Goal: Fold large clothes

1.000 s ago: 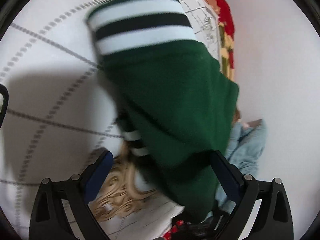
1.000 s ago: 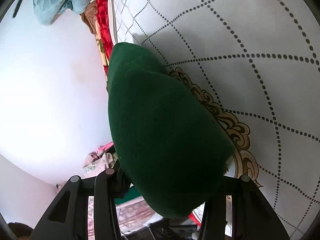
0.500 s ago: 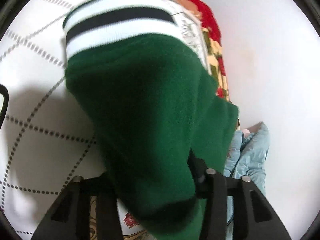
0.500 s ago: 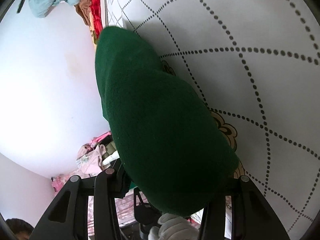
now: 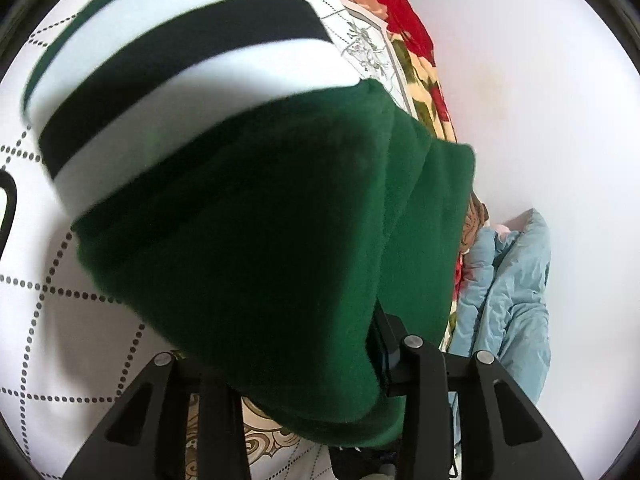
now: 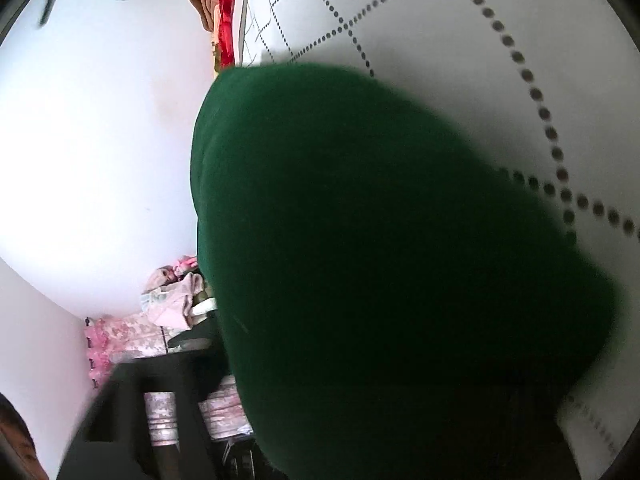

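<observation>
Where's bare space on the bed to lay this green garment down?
The white dotted bedspread lies bare left of the green garment in the left wrist view, and beyond it in the right wrist view. It is crowded at the wall edge: red floral blanket and light blue garment.

A home bedroom: quilted white bedspread, floral blanket, heaped clothes.
</observation>
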Demonstrator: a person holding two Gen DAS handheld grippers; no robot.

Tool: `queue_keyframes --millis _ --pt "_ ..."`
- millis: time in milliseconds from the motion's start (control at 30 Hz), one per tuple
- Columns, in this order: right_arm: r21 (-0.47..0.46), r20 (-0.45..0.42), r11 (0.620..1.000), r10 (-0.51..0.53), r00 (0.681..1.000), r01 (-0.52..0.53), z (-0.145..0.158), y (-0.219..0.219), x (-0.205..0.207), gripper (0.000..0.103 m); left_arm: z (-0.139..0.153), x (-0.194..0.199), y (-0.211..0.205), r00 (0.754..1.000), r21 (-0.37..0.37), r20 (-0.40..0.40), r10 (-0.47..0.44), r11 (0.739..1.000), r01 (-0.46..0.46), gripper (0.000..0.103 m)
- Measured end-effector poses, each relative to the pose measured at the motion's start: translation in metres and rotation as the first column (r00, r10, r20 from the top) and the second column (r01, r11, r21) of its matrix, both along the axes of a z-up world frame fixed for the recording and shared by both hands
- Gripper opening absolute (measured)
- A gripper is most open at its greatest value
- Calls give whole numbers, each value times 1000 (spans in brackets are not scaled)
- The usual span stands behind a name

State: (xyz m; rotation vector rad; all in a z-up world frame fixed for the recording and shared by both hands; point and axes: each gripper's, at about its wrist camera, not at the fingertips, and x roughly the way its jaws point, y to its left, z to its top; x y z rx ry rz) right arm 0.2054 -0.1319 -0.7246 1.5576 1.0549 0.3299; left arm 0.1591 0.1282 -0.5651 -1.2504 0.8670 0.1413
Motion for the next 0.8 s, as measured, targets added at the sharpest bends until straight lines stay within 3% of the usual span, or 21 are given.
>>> queue_keyframes --millis 100,200,367,467,533,567,600,700,767,800 --pt "8 -5 1000 -3 1000 3 15 -4 -5 42 5 -16 -2 1000 -11 0 -12 1000 12 35" --pt "-6 -15 1000 28 1000 -28 38 -14 -23 42 10 -40 -6 999 -37 -21 -34 999 33 36" --pt "1 -102 999 42 994 -42 25 -24 -53 42 -27 -36 -3 997 -64 -77 -20 998 15 52" --pt "-9 -99 998 57 993 -58 24 -20 -49 41 -44 -26 5 1000 -45 -26 -11 999 9 60" --pt "-4 -82 998 62 995 -62 25 -16 -43 41 -39 -16 3 1000 0 -5 -6 1000 6 58" --pt "-1 -72 998 60 996 -60 24 -15 -41 42 -35 -12 2 1000 15 8 -5 1000 5 46" --pt "-9 -61 999 50 997 -50 24 -15 -36 49 -32 -9 1 1000 17 15 -9 1000 8 40" --pt "-57 -57 998 5 998 -8 22 -13 -20 75 -24 -3 -3 999 21 30 -21 1000 21 36" --pt "-44 -41 997 -69 997 67 22 -13 -11 79 -19 -2 -2 999 15 35 -25 1000 24 35" --pt "-32 -18 994 -103 995 102 24 -13 -5 74 -16 1 -2 999 12 37 -23 1000 23 35"
